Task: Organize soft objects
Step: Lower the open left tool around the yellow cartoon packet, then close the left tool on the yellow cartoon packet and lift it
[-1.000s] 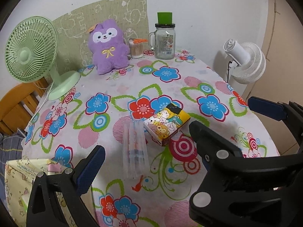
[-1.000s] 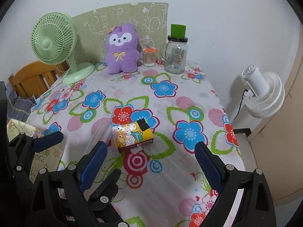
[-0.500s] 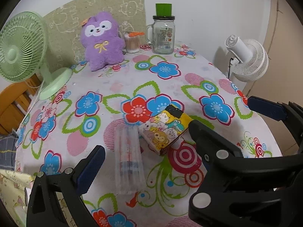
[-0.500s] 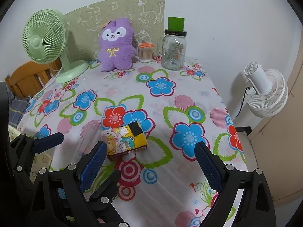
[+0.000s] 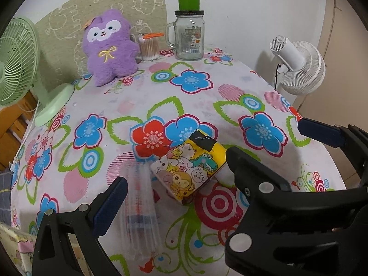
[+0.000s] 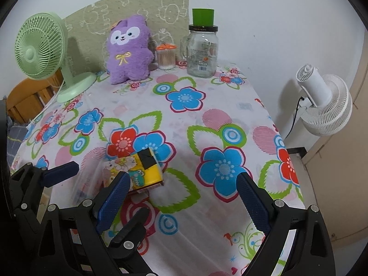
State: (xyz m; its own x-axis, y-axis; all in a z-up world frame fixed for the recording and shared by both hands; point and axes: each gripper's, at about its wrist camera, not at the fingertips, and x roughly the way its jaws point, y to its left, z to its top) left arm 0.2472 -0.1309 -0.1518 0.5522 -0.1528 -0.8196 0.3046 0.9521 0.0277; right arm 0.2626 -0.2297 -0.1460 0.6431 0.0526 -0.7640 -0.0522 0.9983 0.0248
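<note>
- Tissue pack (image 5: 192,169), printed with cartoon animals, lies on the flowered tablecloth (image 5: 195,96) near the front edge, between and just ahead of both claws.
- Left claw (image 5: 207,161) stands wide open and empty; its near blue finger (image 5: 110,204) hovers beside a clear plastic sleeve (image 5: 140,209) that touches the pack's left side.
- Right claw (image 6: 181,197) is also spread wide, holding nothing, with the pack just past its left finger (image 6: 112,200).
- Judging by looks, the pack is light and squashy with a slippery film wrapper; a pinch across its short sides should hold best.
- Purple plush toy (image 6: 128,50) sits upright at the far edge: soft, light, easiest taken around the body.
- Glass jar (image 6: 202,50) with a green cap looks empty; the small tub (image 6: 166,56) beside it is full of cotton swabs.
- Green fan (image 6: 41,48) stands at the far left corner; a white fan (image 6: 326,101) stands off the table at right.
</note>
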